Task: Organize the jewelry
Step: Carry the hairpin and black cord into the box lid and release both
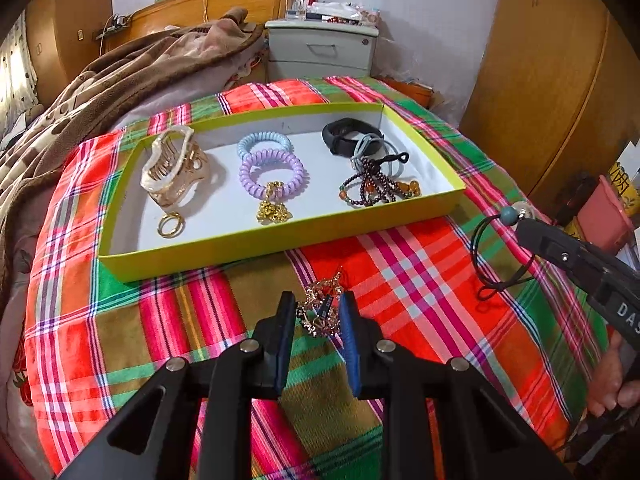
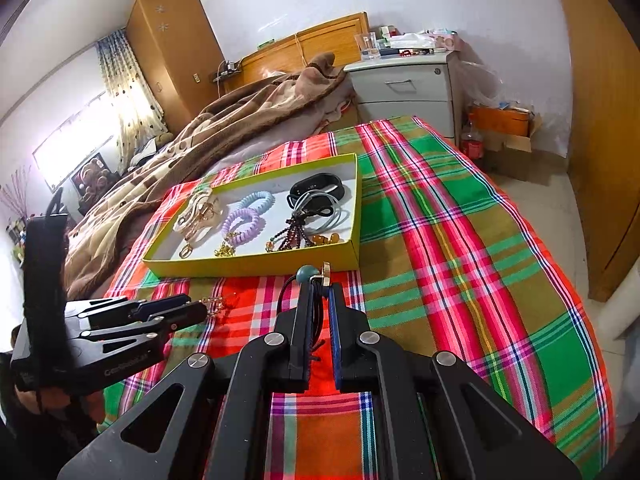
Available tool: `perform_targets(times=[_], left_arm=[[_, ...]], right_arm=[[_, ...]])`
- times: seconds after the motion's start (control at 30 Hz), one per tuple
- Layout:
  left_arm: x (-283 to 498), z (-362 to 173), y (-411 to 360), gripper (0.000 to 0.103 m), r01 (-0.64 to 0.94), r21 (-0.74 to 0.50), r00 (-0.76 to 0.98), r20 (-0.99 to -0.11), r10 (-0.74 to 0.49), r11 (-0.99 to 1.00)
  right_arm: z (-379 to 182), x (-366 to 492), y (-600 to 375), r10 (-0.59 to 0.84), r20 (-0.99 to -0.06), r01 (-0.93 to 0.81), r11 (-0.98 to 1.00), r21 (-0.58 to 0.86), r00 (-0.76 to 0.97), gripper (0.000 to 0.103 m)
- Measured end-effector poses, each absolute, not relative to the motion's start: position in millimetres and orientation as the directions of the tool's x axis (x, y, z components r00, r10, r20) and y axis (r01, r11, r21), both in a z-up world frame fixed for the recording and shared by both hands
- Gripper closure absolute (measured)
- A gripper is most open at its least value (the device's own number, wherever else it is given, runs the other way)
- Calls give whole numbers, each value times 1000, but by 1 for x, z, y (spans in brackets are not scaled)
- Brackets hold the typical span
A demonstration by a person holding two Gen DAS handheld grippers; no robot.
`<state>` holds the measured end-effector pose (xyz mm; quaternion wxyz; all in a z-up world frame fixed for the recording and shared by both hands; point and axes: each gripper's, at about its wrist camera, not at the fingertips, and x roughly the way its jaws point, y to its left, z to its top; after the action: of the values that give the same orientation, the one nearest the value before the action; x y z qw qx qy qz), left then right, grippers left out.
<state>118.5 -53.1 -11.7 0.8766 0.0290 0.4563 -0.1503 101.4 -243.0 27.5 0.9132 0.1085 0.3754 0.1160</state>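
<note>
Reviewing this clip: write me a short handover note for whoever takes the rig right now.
Left claw: fingers on either side of the tangled gold chain on the plaid cloth, not yet shut on it.
Right claw: shut on the black cord necklace with a teal bead, lifted near the box's front right corner.
Yellow-green shallow box already holds a cream hair claw clip, gold rings, blue and purple spiral hair ties, a black smart band and dark bead strands.
Left: grasp the chain, place both pieces in the box.

Shiny gold metal chain point(image 1: 320, 308) on woven plaid cloth point(image 1: 420, 280).
</note>
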Motion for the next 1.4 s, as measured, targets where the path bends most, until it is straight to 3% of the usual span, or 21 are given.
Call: perform_targets(times=[0.7, 1.1, 1.4], left_arm=[[118, 30, -23, 80, 275, -109, 623, -736, -263, 955], [161, 51, -4, 80, 255, -145, 650, -706, -280, 956], [201, 42, -2, 80, 236, -163, 638, -718, -279, 958]], right_arm=[[57, 111, -218, 317, -620, -191, 946, 263, 718, 96], [80, 158, -203, 347, -587, -231, 936, 266, 731, 96], [67, 219, -187, 354, -631, -254, 935, 246, 690, 96]])
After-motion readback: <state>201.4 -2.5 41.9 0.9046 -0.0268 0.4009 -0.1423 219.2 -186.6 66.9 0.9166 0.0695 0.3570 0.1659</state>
